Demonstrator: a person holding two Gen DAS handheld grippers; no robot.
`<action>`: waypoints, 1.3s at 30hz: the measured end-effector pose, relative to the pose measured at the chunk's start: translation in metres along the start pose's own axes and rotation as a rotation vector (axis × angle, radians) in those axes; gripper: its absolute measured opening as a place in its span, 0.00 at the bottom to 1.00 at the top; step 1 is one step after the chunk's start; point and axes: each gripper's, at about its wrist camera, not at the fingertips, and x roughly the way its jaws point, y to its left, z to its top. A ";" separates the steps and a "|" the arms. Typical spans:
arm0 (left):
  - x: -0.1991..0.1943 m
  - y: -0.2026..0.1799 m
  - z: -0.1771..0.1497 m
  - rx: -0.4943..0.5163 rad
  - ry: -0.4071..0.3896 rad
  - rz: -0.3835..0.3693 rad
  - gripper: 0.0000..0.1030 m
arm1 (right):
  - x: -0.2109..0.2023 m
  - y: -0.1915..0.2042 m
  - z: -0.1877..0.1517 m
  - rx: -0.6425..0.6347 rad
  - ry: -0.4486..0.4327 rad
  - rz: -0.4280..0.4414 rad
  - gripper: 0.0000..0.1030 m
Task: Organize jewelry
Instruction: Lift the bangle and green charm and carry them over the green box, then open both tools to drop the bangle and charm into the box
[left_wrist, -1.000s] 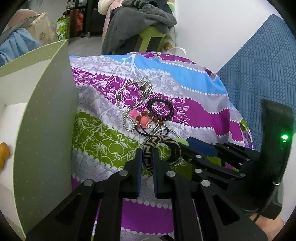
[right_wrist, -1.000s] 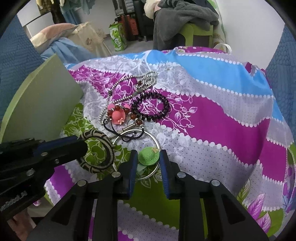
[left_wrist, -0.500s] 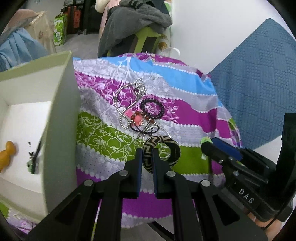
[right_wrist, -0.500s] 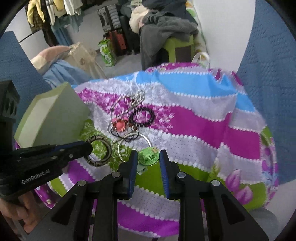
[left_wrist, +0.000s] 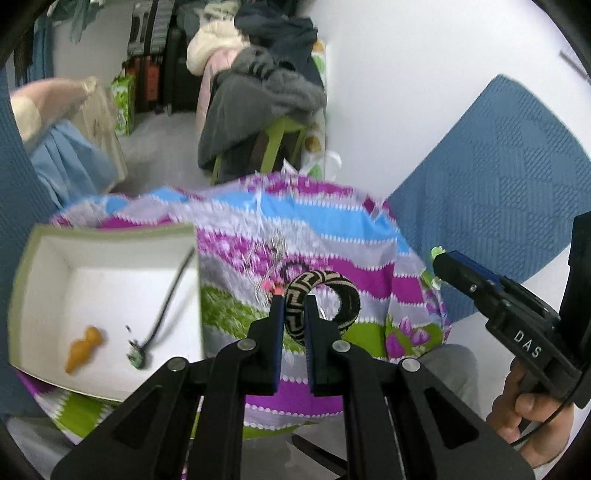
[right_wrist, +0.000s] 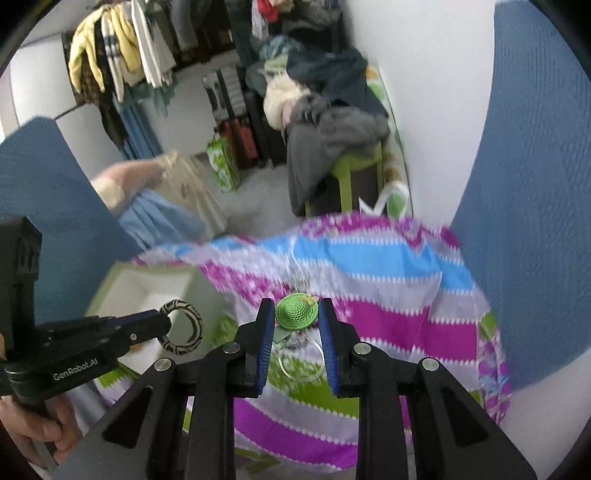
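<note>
**Two pieces in the air, both on thin grips**

Cluttered room, blurred frames: round table under a striped purple, blue and green cloth (left_wrist: 369, 273), open white cardboard box with a green rim (left_wrist: 110, 291) on its left side.

We have the left gripper (left_wrist: 294, 317) pinching a black-and-beige patterned fabric bangle (left_wrist: 325, 302) by one edge of the ring, held above the cloth. Most of the ring hangs out to the right of the jaws, so we judge it could pivot or slide out on a quick swing toward the box.

We have the right gripper (right_wrist: 297, 325) clamped on a small green woven hat charm (right_wrist: 296, 311); a thin clear ring (right_wrist: 301, 363) dangles below it. Risk as we see it: the ring snags the box rim or the cloth, or the charm squirts out, since only its sides are caught.

Box already holds a small orange figure (left_wrist: 83, 349) and a dark cord with a green pendant (left_wrist: 162, 314). Dropping from high could bounce pieces out or tangle them with the cord.

Remaining jewelry on the cloth is too blurred to identify. Both tools sit close together, so they could collide over the box.
</note>
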 end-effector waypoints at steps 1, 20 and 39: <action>-0.009 0.002 0.005 0.005 -0.016 0.005 0.10 | -0.003 0.003 0.005 -0.002 -0.012 0.002 0.21; -0.080 0.100 0.014 -0.034 -0.098 0.101 0.10 | 0.017 0.121 0.022 -0.072 -0.049 0.106 0.21; -0.009 0.195 -0.048 -0.167 0.077 0.141 0.10 | 0.121 0.173 -0.060 -0.144 0.254 0.126 0.22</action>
